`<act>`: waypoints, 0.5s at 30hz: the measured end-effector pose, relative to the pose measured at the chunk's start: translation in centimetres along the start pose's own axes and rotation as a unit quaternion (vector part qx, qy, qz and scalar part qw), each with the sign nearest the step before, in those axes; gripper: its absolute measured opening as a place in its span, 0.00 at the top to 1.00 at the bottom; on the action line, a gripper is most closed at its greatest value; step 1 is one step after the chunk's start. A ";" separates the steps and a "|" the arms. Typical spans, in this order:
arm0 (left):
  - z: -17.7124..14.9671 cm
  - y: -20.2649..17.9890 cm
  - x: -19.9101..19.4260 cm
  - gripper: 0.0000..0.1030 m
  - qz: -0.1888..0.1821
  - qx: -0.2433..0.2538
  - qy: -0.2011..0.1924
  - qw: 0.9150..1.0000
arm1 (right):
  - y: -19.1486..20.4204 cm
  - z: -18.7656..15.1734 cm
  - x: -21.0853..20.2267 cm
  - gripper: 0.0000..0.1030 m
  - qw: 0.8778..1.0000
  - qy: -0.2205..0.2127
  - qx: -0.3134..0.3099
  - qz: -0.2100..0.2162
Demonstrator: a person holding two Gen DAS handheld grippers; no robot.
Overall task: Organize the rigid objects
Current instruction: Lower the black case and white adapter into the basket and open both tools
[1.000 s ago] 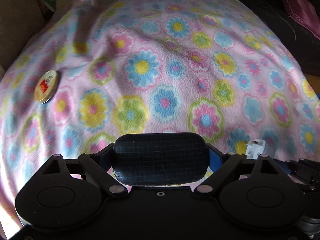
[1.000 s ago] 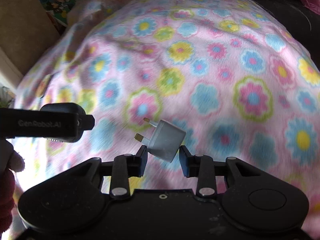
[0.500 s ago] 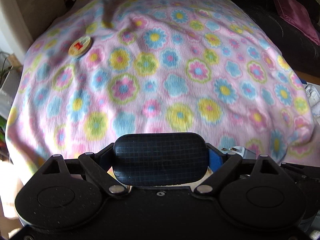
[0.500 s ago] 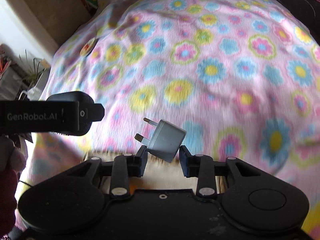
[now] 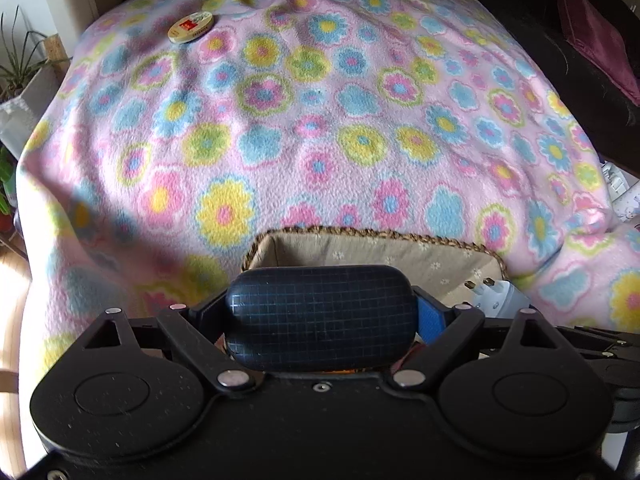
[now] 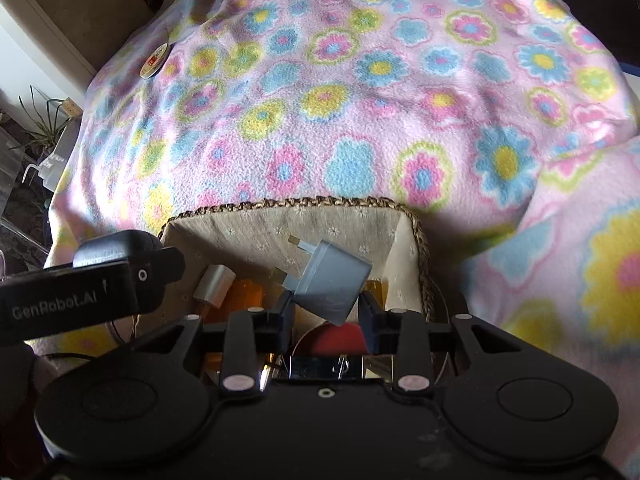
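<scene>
Over the near basket [image 6: 416,236], right gripper [image 6: 326,306] grasps the plug adapter [image 6: 332,280]; left gripper [image 5: 320,316] clamps the dark case [image 5: 320,314]; round tin [image 5: 190,27] far left on blanket [image 5: 360,120].

My left hand-held gripper [image 5: 320,312] is matte black plastic, dust-flecked, with two rounded lobes, angled link arms, silver pivot screws and a blue fingertip pad [image 5: 430,322]. My right hand-held gripper [image 6: 326,316] matches it. From the right camera, the left unit's side reads "GenRobot.AI" in grey.

Floral blanket [image 5: 360,120] bears round tin [image 5: 190,27], basket [image 6: 296,204]
</scene>
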State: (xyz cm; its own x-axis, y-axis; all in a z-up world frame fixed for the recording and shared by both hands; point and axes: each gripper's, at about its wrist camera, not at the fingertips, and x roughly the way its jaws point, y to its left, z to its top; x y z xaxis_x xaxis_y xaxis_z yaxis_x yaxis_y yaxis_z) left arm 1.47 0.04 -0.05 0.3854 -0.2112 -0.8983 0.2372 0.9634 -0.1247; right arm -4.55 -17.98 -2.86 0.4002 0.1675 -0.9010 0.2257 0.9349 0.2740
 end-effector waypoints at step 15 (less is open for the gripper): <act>-1.9 0.8 0.1 0.17 0.003 -0.034 -0.002 0.999 | 1.1 -2.1 0.2 0.67 0.999 0.010 -0.026 -0.032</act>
State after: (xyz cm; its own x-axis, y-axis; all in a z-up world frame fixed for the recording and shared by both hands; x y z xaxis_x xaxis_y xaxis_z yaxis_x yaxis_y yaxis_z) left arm -0.01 1.12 -1.06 0.3900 -0.2062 -0.8974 0.1740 0.9735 -0.1481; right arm -6.11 -16.26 -3.40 0.3679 0.1137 -0.9229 0.2037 0.9585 0.1993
